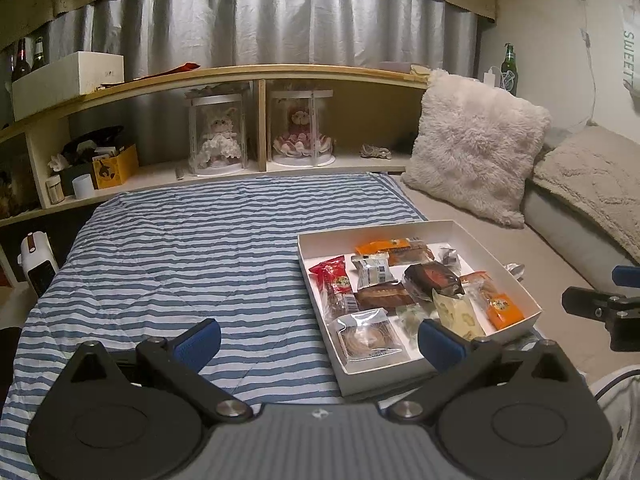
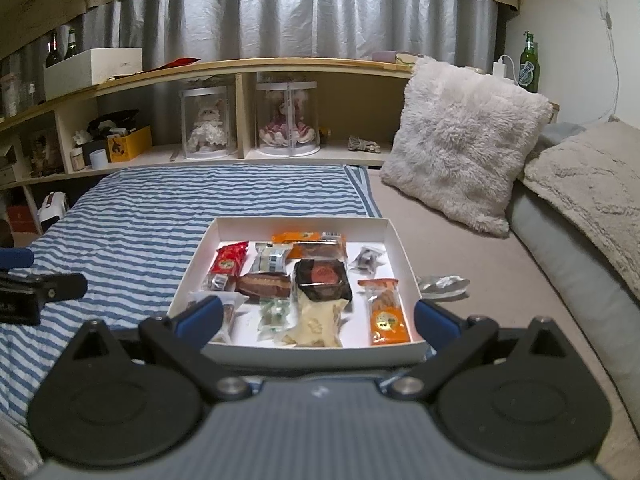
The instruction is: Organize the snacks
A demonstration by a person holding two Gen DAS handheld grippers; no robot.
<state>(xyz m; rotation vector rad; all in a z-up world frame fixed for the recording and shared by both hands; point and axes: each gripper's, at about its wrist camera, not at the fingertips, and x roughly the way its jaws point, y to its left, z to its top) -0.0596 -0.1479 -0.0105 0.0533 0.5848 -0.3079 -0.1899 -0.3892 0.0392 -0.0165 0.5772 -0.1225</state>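
Two grippers, the left gripper point(image 1: 318, 342) and right gripper point(image 2: 318, 320), hang wide open and empty before the white box point(image 2: 404, 252) on the bed. Most snacks point(image 2: 320, 280) already lie inside; one silvery packet point(image 2: 442, 283) sits just outside, apparently still to go in.

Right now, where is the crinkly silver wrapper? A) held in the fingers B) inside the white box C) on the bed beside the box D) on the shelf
C: the silver wrapper lies on the plain bed sheet just outside the white box's wall, with both grippers' fingers open and empty.
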